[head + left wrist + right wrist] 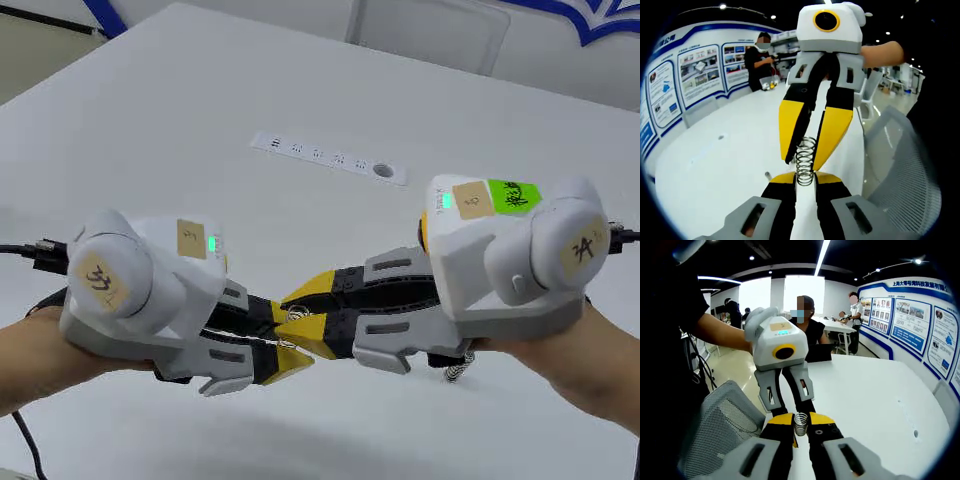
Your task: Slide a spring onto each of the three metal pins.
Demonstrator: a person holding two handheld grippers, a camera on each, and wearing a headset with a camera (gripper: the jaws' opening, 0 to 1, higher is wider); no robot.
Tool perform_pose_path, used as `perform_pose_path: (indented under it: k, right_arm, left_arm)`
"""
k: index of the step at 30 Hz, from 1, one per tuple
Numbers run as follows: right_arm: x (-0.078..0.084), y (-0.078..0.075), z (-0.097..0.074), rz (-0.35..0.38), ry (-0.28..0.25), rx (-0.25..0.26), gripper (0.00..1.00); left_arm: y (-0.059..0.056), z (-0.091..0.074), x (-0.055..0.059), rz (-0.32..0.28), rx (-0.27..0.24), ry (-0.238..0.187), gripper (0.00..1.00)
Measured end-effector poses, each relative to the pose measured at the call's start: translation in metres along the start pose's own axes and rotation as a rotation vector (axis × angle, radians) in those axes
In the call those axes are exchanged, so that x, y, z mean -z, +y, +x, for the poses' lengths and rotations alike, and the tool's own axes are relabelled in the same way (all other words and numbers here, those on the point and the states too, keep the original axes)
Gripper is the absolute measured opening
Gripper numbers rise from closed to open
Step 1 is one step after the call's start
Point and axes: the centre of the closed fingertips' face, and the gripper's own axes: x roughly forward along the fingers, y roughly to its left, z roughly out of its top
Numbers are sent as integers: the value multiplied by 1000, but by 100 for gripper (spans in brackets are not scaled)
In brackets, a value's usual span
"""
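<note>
Spring (805, 159), light, bouncy, likely to flick free, is nipped at one end by the left gripper (805, 178), at the other by the right gripper (801, 421); hold gently across coils.

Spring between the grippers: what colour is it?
The spring is silvery, clearest in the left gripper view.

left gripper (805, 179): white moulded shell, grey finger mounts, black jaws tipped in yellow
right gripper (800, 420): same build, but a bright green sticker (514, 196) with black scribble is stuck on top
tags: tan labels (191, 238), handwritten, are seen on both shells
lights: a tiny green indicator (212, 244) is lit
cables: black leads (25, 252) are plugged in at the back
clothing: a dark top (670, 340) is worn
</note>
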Motion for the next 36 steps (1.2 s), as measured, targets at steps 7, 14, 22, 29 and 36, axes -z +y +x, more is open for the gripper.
perform_pose_path:
  k: [7, 14, 22, 29, 36]
  right_arm:
    - [-3, -25, -10, 15, -10, 61, 11]
    - [3, -67, -21, 31, 11, 160, 11]
    - [31, -89, -14, 94, 43, 202, 11]
    - [58, -97, 2, 161, 72, 215, 11]
    - [71, -104, 15, 196, 90, 226, 11]
  left_arm:
    - [8, -9, 3, -19, -28, -28, 33]
    - [16, -14, 0, -78, -64, -73, 49]
    - [21, -14, 4, -83, -86, -61, 64]
    - [16, -10, 7, -96, -58, -60, 72]
    - [27, -11, 11, -104, -106, -56, 91]
